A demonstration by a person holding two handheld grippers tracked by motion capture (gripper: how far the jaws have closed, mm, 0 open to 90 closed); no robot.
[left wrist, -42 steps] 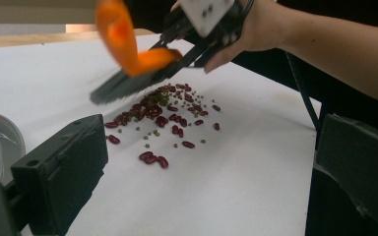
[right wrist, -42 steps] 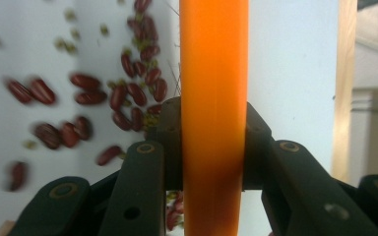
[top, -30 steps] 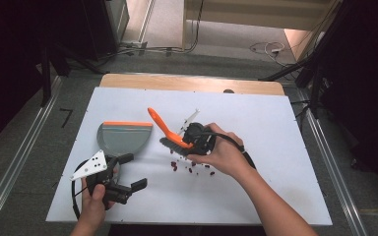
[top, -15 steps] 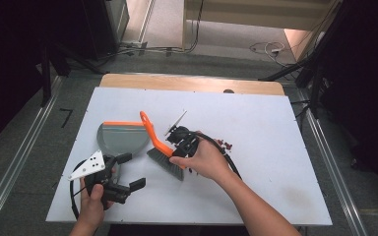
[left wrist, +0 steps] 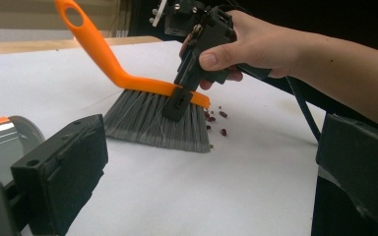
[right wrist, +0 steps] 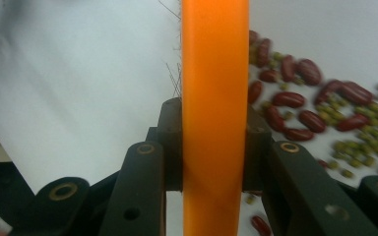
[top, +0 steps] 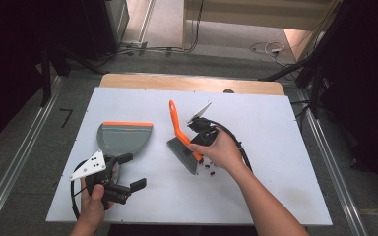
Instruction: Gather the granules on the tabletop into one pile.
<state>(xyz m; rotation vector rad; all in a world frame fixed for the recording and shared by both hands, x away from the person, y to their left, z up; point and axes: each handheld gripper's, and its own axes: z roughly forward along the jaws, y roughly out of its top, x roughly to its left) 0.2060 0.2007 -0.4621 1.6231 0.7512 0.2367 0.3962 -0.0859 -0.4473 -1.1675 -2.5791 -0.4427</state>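
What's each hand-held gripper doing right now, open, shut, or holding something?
Left hand-held gripper: open, holding nothing, beside the dustpan.
Right hand-held gripper: shut on the orange brush, bristles on the table by the beans.

I'm looking down from overhead at the white table (top: 275,128); my left gripper cam's facing the brush (left wrist: 142,98) low, the right's jammed against it.

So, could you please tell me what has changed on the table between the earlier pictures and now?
The right hand-held gripper, clamped on the brush throughout, swept it toward the dustpan, then drew it back beside the red beans, the handle now pointing to the far edge. Nothing was picked up or released. The left hand-held gripper, open, stayed by the dustpan, which kept its place.
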